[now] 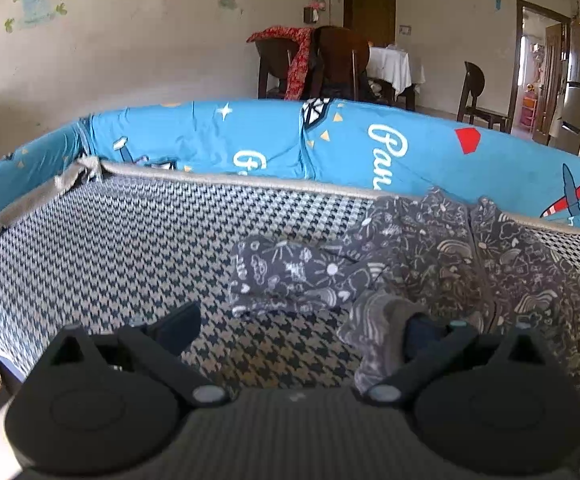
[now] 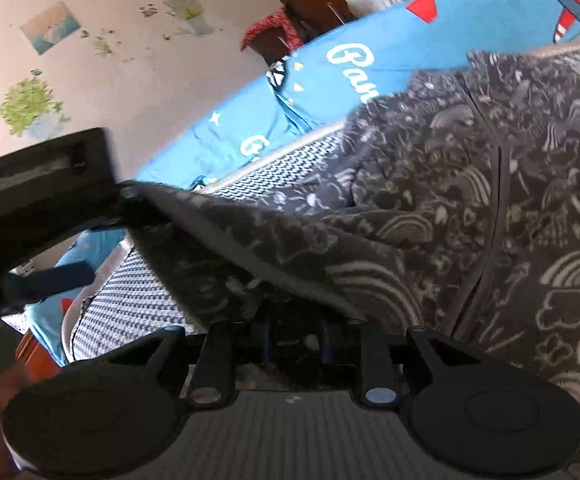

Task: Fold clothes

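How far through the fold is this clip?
Early. Done: little, though one sleeve lies spread flat on the houndstooth mat. In hand: the right gripper pinches a lifted edge of the grey printed garment; the left gripper is open, fabric draped over one finger. Left: the garment remains bunched, no tidy fold.

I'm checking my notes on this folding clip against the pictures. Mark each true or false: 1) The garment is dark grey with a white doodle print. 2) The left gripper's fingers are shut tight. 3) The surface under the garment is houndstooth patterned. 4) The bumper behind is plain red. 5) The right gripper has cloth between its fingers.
1) True: the garment is dark grey with white rainbows and clouds.
2) False: the left gripper stands wide open, with cloth draped over one finger.
3) True: the mat is houndstooth.
4) False: the bumper is blue with planes and lettering.
5) True: the right gripper is closed on a garment fold.
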`<state>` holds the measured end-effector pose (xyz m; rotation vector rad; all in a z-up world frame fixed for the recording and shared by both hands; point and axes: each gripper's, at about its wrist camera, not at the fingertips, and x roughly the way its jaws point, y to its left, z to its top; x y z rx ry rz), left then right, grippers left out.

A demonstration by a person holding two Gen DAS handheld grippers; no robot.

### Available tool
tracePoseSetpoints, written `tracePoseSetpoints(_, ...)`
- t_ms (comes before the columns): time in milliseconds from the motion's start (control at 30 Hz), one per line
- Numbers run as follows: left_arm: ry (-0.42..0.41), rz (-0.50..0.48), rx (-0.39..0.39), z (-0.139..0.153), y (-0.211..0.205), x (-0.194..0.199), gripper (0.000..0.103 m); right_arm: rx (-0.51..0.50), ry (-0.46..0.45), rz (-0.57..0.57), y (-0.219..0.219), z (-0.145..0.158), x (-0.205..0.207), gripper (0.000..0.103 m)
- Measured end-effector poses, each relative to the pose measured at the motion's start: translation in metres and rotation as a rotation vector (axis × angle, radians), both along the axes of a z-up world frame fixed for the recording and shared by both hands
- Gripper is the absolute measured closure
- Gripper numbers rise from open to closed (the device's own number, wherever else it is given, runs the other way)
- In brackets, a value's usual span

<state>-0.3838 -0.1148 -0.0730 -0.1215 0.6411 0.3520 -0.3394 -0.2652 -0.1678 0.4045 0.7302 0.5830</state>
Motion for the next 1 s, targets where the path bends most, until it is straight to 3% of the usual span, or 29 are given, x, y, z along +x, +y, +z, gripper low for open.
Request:
tracePoseSetpoints(133, 0.001, 0.007, -0.004, -0.001, 0.003, 0.000, 0.001, 0.022, 0.024, -0.047, -0.006, -0.008, 0.008, 0.082)
tracePoseSetpoints(333, 0.001, 0.030, -0.006, -0.005, 0.010, 0.000, 0.001, 0.224, 0.140, -0.072, -0.038, -0.011, 0.018, 0.083)
tracePoseSetpoints(500, 0.002, 0.032, -0.007, -0.006, 0.009, -0.001, 0.001, 0.175, 0.109, -0.081, -0.031, -0.008, 0.018, 0.083)
tracePoseSetpoints(633, -0.005, 0.028, -0.002, -0.002, 0.005, -0.002, 0.001, 0.127, 0.161, -0.006, -0.009, -0.018, 0.017, 0.083)
tracePoseSetpoints(733, 0.000, 0.030, -0.008, -0.001, 0.006, -0.001, 0.001, 0.062, 0.153, -0.054, -0.001, -0.021, 0.025, 0.083)
tracePoseSetpoints(767, 0.006, 0.033, -0.011, -0.002, 0.007, -0.001, 0.001, 0.040, 0.151, -0.069, 0.002, -0.022, 0.027, 0.084)
tracePoseSetpoints(800, 0.011, 0.036, -0.015, -0.004, 0.008, -0.001, 0.001, 0.019, 0.148, -0.085, 0.005, -0.024, 0.029, 0.091)
tracePoseSetpoints(867, 0.020, 0.044, -0.024, -0.006, 0.010, -0.001, 0.002, -0.092, 0.081, -0.160, 0.008, -0.017, 0.028, 0.102)
tracePoseSetpoints(933, 0.015, 0.055, -0.030, -0.007, 0.014, -0.002, 0.001, -0.303, -0.121, -0.223, 0.017, -0.001, 0.015, 0.102)
tracePoseSetpoints(1000, 0.017, 0.052, -0.048, -0.007, 0.016, -0.002, 0.001, -0.410, -0.262, -0.270, 0.019, 0.009, 0.002, 0.103)
